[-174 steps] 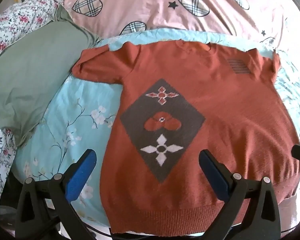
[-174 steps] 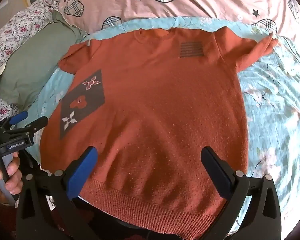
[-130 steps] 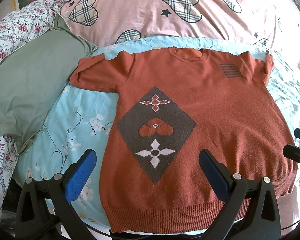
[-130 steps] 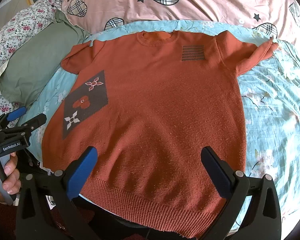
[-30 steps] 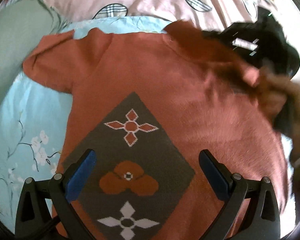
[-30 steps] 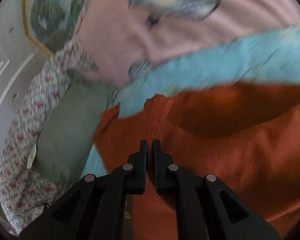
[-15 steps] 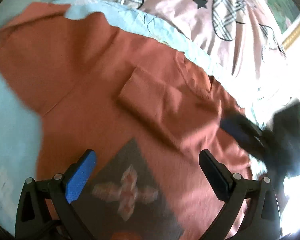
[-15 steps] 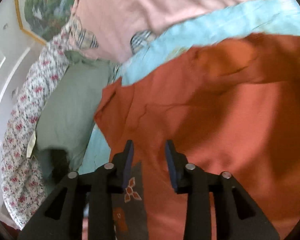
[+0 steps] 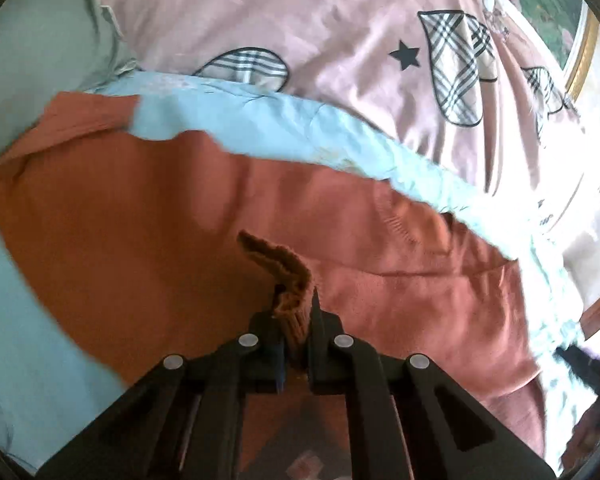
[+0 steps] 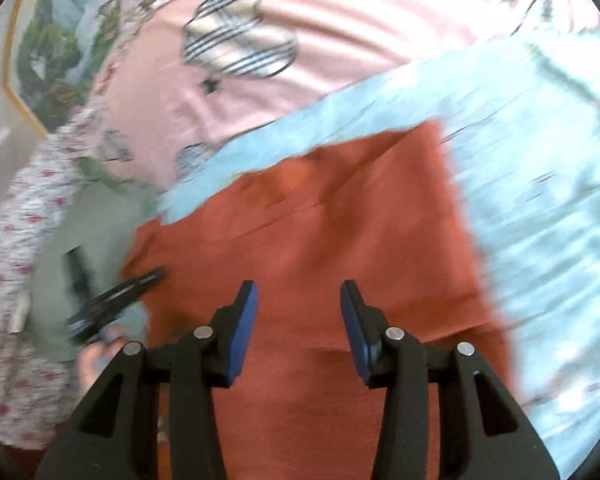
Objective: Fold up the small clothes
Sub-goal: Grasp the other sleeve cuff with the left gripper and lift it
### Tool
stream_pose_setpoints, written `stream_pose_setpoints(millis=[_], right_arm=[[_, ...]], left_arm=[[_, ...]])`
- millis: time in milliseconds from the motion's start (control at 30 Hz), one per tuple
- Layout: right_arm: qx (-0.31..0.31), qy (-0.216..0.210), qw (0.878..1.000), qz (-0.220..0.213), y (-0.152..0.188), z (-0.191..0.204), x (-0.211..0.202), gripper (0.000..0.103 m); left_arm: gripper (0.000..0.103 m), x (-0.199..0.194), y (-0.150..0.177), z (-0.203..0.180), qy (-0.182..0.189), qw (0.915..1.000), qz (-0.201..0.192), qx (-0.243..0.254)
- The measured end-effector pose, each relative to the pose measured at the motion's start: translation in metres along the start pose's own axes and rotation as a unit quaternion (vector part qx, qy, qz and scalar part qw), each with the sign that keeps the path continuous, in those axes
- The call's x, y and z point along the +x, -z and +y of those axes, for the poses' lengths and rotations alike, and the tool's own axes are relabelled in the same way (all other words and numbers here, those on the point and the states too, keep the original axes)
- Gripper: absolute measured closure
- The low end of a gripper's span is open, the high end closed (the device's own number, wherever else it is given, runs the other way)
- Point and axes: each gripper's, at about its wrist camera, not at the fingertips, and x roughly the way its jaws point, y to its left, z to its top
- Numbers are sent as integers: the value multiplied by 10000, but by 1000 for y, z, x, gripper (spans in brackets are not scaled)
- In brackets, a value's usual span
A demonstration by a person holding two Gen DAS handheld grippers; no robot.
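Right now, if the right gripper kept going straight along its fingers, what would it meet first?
Most likely the orange sweater: the right gripper has nothing between its opening jaws, and sweater fabric fills the view just past the fingertips. The frame is blurred, so depth is uncertain.

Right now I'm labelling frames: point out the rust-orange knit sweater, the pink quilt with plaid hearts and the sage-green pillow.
rust-orange knit sweater [image 9: 148, 224]: left wrist view, flat body fabric.
pink quilt with plaid hearts [image 9: 300, 20]: left wrist view, plain pink area.
sage-green pillow [image 9: 32, 52]: left wrist view, pillow face.
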Motion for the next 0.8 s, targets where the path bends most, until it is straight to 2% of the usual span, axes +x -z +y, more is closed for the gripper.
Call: stream_pose_setpoints(millis=[133,167,200,267,333,367,400,467,533,600,633,667,700,733,767,800], right_arm=[[150,594,9980,136,-19,-32,22,56],[170,667,9975,183,-22,-39,28,50],[174,745,9968,240,-26,-43,35,42],[177,851,9953,438,-32,-52,54,40],[213,765,9945,688,-34,-59,72,40],[263,647,9938,865,-33,-62,82,48],[297,604,9936,903,-33,-64,85,92],[380,599,9948,725,-36,-68,77,92],[358,810,9947,519,-37,-73,68,92],[351,942,9925,690,-32,-75,75,90],[182,1195,9903,691,-30,-69,75,90],[11,1458,9877,564,-30,-62,68,84],[-132,1712,9845,369,-29,-52,59,83],[-244,1784,9836,69,-25,-38,46,83],[-326,1576,9869,-67,-23,-28,41,79],[-449,1299,9905,-89,-20,-19,39,70]], left_arm=[[96,25,15,13,101,9982,597,-15],[94,27,18,15,133,9976,676,-34],[94,28,18,14,146,9977,662,-36],[94,27,17,12,150,9979,623,12],[94,27,18,12,161,9979,634,31],[94,26,20,13,145,9979,636,54],[95,28,20,10,89,9979,634,91],[96,26,17,4,48,9981,587,175],[96,22,14,-1,31,9984,478,297],[96,27,14,-6,-58,9979,515,395],[96,32,16,-7,-164,9971,592,446],[96,34,18,-8,-205,9966,633,491],[95,32,18,-9,-209,9966,607,523],[95,30,19,-8,-205,9965,598,541],[92,27,20,-7,-217,9965,587,552],[89,25,21,-6,-252,9965,594,539]])
